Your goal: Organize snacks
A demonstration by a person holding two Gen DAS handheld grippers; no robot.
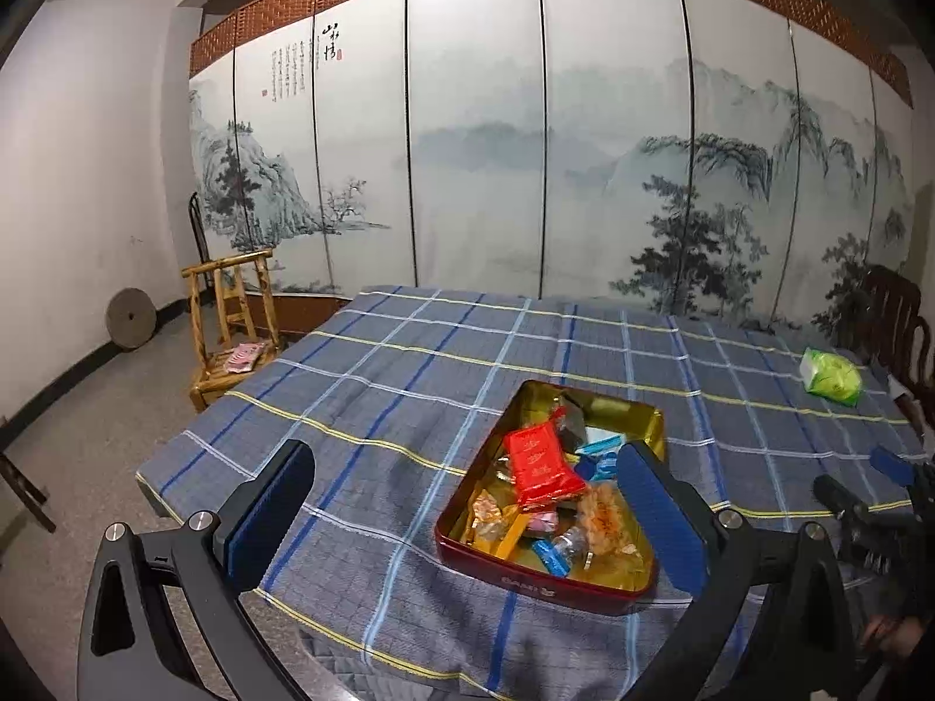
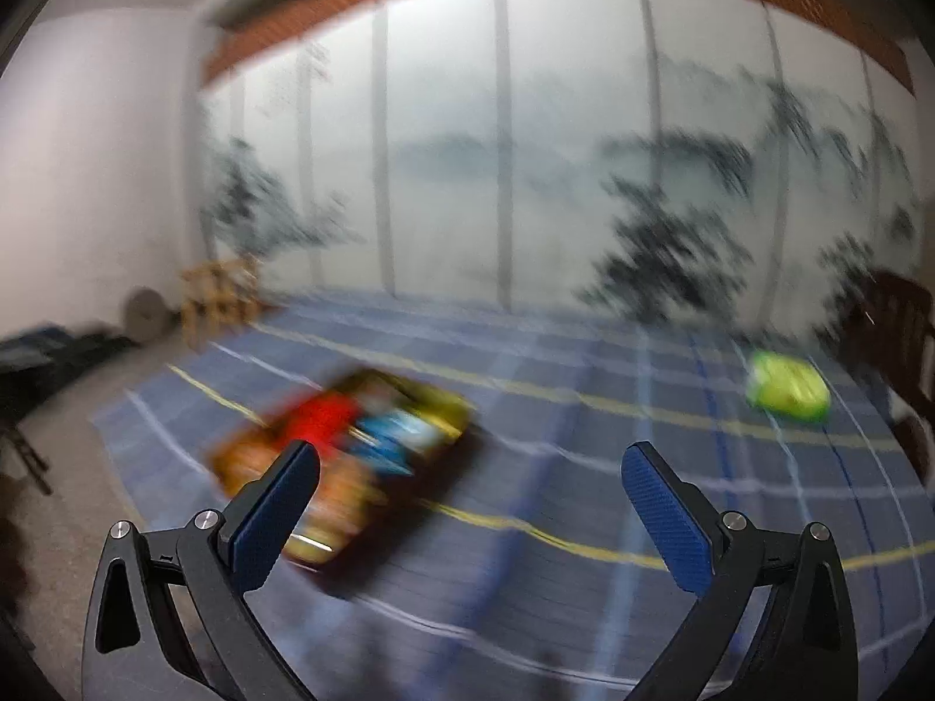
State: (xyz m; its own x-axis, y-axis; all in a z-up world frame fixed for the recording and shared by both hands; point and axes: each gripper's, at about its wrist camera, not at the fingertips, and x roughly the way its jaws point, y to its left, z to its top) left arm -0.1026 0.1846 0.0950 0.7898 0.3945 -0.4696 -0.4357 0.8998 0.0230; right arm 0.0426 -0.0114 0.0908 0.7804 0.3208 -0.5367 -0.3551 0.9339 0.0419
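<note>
Nearly done: snacks fill the red-and-gold metal tin (image 1: 637,587); 1 green plastic packet (image 1: 833,377) remains out. My left gripper (image 1: 467,502) and right gripper (image 2: 470,505) gape, empty.

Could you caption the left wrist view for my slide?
Open left gripper above a snack-filled tin on a plaid tablecloth.

Blurred snack tin (image 2: 345,455) on plaid tablecloth (image 2: 584,467), green packet (image 2: 789,387) far right, right hand-held gripper (image 2: 470,461) agape, empty.
</note>
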